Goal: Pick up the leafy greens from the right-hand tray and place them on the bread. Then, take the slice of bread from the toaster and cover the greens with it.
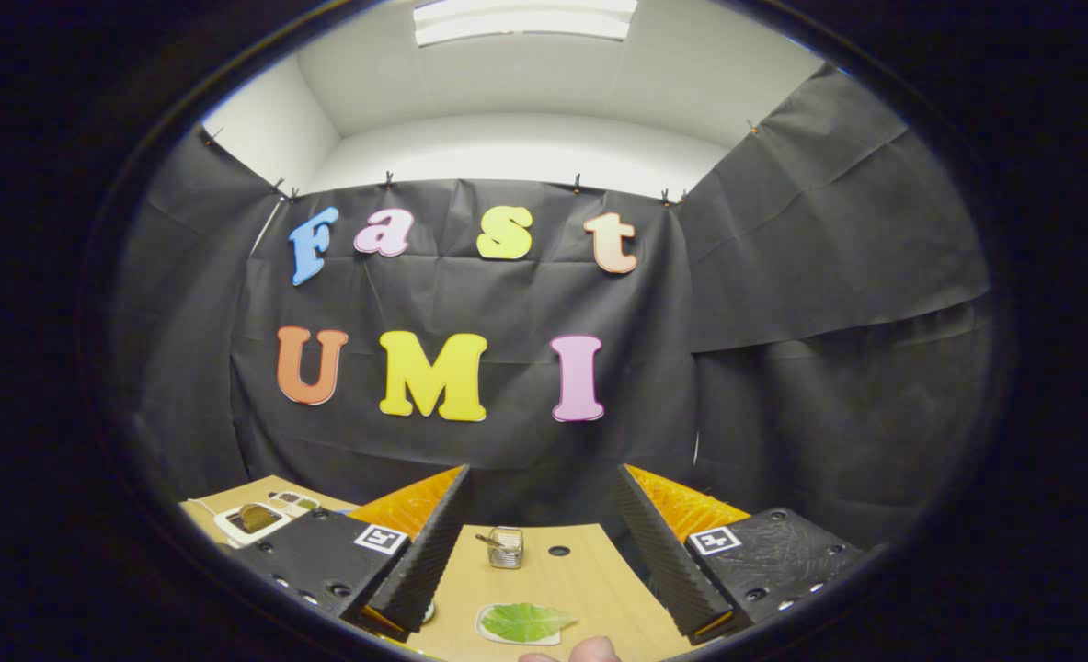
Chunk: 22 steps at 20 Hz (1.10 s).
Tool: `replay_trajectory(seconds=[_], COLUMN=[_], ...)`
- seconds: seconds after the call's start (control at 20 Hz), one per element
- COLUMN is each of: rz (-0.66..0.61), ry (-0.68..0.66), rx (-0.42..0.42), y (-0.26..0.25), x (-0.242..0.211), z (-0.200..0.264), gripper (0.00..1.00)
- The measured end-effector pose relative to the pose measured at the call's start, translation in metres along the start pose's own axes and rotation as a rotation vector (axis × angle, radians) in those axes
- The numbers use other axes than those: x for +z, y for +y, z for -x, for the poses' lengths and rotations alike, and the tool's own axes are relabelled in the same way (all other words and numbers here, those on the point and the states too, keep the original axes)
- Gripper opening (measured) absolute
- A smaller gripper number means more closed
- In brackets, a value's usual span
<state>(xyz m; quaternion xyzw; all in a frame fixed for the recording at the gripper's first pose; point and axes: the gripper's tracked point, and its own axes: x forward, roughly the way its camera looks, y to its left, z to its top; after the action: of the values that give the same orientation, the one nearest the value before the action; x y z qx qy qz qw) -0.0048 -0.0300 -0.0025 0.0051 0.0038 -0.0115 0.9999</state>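
In the gripper view, the gripper [541, 542] is held above a light wooden table [589, 575], its two black ribbed fingers [429, 552] spread wide apart with nothing between them but open tabletop. Each finger has an orange backing and a black body carrying a small square marker.

Between the fingers, close to the table's near edge, lies a green leaf [525, 621] on a small white tray [490, 633]. The leaf lies flat and covers most of the tray. Neither finger touches the leaf or the tray; both fingers stand off to either side of it. Just beside the tray, at the near edge, a person's fingertips [589, 651] show.

Farther along the table, beyond the leaf and between the fingers, stands a small metallic toaster [506, 547], with something thin sticking out of its top; whether that is bread cannot be told. Near it, toward the far edge, is a round dark hole [559, 551] in the tabletop.

Beyond the left finger, toward the table's far left corner, sits a white plate [251, 521] with a brownish item on it, and just behind it a small white dish [295, 501] with several compartments whose contents are too small to make out.
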Motion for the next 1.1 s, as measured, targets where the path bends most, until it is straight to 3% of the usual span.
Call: replay_trajectory(seconds=[0.65,1.1], rz=[-0.009,-0.059], ry=[0.065,0.271], rx=[-0.023,0.048], y=[-0.046,-0.059], x=[-0.030,-0.134], z=[0.002,-0.026], gripper=[0.95,0.95])
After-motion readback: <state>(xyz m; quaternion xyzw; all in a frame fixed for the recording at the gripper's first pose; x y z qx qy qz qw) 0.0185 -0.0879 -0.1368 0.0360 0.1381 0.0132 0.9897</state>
